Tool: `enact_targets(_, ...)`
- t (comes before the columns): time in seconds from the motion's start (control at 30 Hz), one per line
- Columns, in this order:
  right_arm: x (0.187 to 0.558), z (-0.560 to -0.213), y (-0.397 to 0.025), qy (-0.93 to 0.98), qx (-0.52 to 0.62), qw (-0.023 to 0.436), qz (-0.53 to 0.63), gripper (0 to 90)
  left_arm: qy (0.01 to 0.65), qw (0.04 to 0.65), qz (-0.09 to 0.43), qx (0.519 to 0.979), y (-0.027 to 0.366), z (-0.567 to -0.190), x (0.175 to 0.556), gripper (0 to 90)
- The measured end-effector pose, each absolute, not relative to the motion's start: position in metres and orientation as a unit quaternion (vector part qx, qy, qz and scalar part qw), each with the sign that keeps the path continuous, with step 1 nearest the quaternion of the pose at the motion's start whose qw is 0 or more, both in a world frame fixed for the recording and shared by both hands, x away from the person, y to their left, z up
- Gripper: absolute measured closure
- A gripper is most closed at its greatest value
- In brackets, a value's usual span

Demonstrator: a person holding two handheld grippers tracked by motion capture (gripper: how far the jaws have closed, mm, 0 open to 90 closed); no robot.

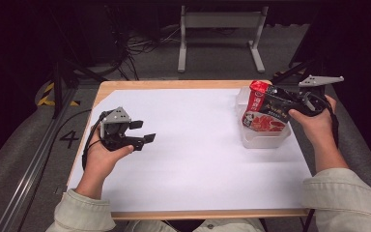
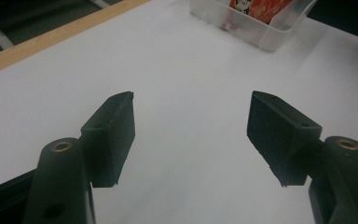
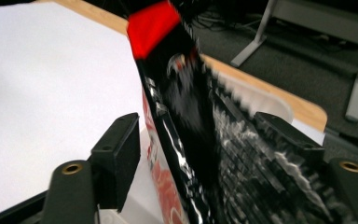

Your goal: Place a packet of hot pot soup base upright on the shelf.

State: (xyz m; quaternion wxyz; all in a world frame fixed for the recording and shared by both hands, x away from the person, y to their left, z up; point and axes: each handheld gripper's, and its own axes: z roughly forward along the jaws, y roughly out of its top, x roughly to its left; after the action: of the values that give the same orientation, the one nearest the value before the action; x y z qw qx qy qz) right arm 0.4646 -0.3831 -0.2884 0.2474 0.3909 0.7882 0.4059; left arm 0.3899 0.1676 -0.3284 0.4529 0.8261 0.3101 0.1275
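In the high view a wooden table [image 1: 174,84] carries a white sheet [image 1: 193,150] that covers most of its top. The left hand [image 1: 99,159] holds the left gripper [image 1: 142,131] low over the left part of the sheet, its jaws pointing right and spread apart with nothing between them. At the right edge of the sheet stands a clear plastic bin [image 1: 263,140]. A red and black packet [image 1: 265,112] leans in it, its red top sticking up past the bin's rim. The right hand [image 1: 316,121] holds the right gripper [image 1: 281,100] at the packet's upper part, jaws pointing left. Beyond the table are a grey floor, cables and a white stand [image 1: 220,34].

In the left gripper view the two black jaws stand wide apart above the bare sheet [image 2: 191,116], gripping nothing. The bin [image 2: 256,25] sits at the top, well apart from the jaws, with the packet [image 2: 258,7] inside it. The table edge [image 2: 51,39] runs along the upper left.

In the right gripper view the packet [image 3: 186,121] rises between the jaws, blurred, its red tip at the top. The right jaw lies against it; the left jaw stands a little off its side, so I cannot tell whether the packet is gripped. The bin's rim [image 3: 261,95] shows behind, and the sheet [image 3: 51,79] at left.
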Motion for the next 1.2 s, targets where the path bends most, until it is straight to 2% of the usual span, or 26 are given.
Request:
enact_targets(0.4, 0.433, -0.248, -0.347, 0.777, 0.305, 0.294, 0.464, 29.6, 0.314, 0.456, 0.117, 0.825, 0.177, -0.344, 0.373, 33.4)
enact_targets(0.53, 0.420, -0.244, -0.325, 0.783, 0.272, 0.269, 0.491, 28.6, 0.309, 0.459, 0.118, 0.824, 0.177, -0.349, 0.368, 33.3)
enact_targets(0.77, 0.404, -0.268, -0.294, 0.795, 0.256, 0.194, 0.515, 27.6, 0.295, 0.480, 0.115, 0.818, 0.177, -0.360, 0.360, 33.4)
enact_targets(1.2, 0.382, -0.327, -0.270, 0.810, 0.246, 0.157, 0.508, 27.5, 0.289, 0.482, 0.113, 0.820, 0.176, -0.380, 0.354, 34.0)
